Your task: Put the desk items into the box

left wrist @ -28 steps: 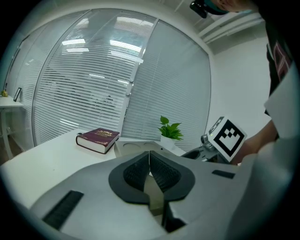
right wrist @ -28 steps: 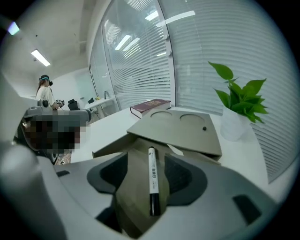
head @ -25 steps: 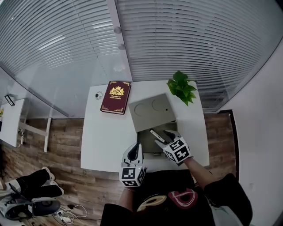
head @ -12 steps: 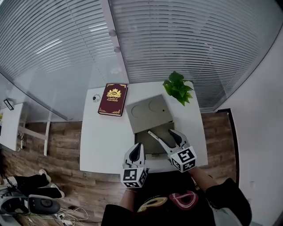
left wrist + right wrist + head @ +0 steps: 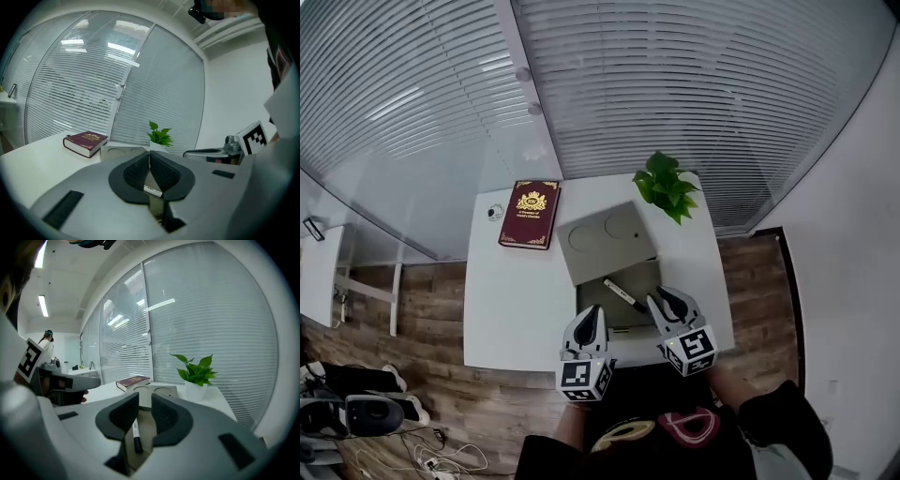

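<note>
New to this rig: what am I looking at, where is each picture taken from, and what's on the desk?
No robot here: a person holds a two-jaw tool in each hand. The head view looks down from the person's head; the other two come from cameras on each tool, looking along its jaws. On the white desk are an open box with its lid behind it, a dark red book and a potted plant. The left tool is shut and empty. On the right tool the jaws have just been closing but stand apart, gripping nothing; the marker seen through their gap lies in the box.
</note>
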A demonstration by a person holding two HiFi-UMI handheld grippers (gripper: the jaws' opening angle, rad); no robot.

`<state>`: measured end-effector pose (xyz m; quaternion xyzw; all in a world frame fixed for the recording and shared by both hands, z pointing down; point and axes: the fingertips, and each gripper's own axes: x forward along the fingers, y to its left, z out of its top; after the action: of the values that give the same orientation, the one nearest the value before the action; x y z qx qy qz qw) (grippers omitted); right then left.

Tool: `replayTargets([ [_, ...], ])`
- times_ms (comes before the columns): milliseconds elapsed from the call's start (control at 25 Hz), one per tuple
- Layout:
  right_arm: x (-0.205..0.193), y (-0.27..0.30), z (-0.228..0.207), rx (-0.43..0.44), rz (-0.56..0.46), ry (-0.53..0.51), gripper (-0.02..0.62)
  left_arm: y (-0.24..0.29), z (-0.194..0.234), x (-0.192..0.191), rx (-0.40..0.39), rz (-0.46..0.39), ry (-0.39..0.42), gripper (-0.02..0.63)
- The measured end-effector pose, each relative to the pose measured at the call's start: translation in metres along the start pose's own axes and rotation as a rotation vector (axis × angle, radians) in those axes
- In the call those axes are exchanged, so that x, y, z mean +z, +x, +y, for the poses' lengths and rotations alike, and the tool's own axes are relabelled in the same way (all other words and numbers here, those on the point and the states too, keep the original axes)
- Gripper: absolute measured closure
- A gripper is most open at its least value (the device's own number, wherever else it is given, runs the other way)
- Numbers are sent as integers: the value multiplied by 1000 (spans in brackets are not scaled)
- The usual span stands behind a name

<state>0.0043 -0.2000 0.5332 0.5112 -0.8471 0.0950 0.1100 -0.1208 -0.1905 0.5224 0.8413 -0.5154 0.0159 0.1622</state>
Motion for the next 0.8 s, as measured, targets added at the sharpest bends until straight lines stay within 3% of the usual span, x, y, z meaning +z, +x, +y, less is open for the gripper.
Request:
replayTargets([
  [200,0,-8,-7,-30,-17,12,577,2,-11,1,-11,-6,3,586],
  [800,2,-32,-38,-91,-19,-5,586,-2,-33,-1,-1,-24,4,586],
])
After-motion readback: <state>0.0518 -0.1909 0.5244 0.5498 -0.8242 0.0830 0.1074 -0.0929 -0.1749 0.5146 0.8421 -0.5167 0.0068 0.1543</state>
